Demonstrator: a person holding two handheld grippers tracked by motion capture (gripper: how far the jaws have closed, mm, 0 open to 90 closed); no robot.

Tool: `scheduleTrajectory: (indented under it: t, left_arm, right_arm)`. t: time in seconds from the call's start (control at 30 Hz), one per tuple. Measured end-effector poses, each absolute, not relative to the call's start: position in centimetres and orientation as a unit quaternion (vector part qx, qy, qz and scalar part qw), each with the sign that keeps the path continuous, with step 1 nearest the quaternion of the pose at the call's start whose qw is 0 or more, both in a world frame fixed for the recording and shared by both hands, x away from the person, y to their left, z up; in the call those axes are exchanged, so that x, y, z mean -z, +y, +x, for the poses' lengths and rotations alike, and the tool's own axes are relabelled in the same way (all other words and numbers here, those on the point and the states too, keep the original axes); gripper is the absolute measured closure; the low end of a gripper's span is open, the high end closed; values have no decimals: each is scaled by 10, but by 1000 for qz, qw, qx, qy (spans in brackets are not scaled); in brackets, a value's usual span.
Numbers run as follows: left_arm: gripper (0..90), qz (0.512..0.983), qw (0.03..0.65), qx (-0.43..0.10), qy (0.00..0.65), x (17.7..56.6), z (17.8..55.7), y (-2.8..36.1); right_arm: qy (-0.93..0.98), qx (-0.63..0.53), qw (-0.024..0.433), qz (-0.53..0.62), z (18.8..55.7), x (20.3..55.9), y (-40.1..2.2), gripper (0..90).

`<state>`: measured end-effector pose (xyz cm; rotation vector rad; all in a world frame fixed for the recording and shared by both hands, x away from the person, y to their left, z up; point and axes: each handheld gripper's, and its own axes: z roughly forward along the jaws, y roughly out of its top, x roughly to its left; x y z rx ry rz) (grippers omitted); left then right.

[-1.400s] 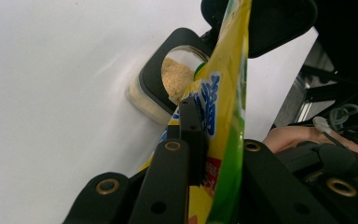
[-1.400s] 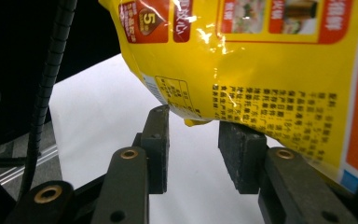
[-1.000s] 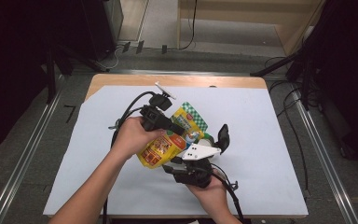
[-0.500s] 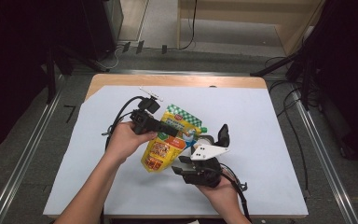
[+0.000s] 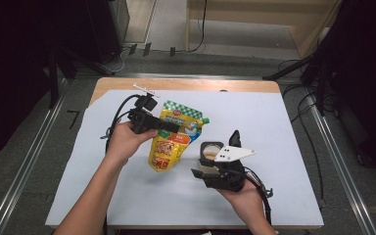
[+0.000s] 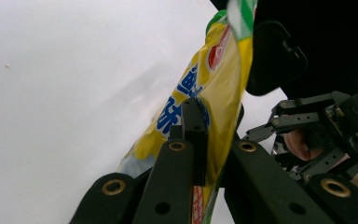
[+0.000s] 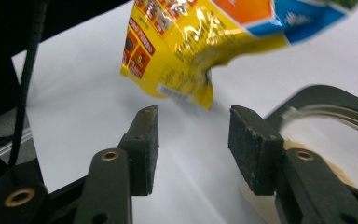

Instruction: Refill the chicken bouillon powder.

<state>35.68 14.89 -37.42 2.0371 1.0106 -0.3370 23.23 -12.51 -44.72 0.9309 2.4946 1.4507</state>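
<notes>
Left tongs (image 5: 169, 128) pinching yellow pouch (image 5: 174, 142) mid-frame in high view, pouch tilted above white bench (image 5: 284, 127). Right tongs (image 7: 193, 140) spread, empty (round jar (image 5: 210, 151) just beside right jaw), lower right of centre.

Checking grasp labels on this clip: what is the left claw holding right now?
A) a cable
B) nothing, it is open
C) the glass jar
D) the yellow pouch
D: in the left gripper view the left claw is shut on the yellow pouch, and the high view shows the pouch held beside the glass jar, which the open right claw has not gripped.
</notes>
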Motion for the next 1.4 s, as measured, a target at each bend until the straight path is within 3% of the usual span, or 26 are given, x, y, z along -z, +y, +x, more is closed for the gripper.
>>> scheduleTrajectory:
  t: [0.23, 0.63, 0.87, 1.4]
  left_arm:
    - [900, 813, 398, 79, 417, 370, 367, 153]
    - [900, 805, 404, 55, 431, 384, 389, 164]
    - [900, 791, 430, 74, 428, 392, 389, 175]
    - [874, 802, 436, 58, 404, 392, 365, 184]
  right_arm:
    - [824, -487, 23, 288, 231, 439, -140, 525]
    - [823, -483, 24, 300, 228, 442, -153, 513]
    - [824, -476, 20, 307, 230, 446, -152, 514]
    - [826, -478, 17, 298, 231, 446, -148, 509]
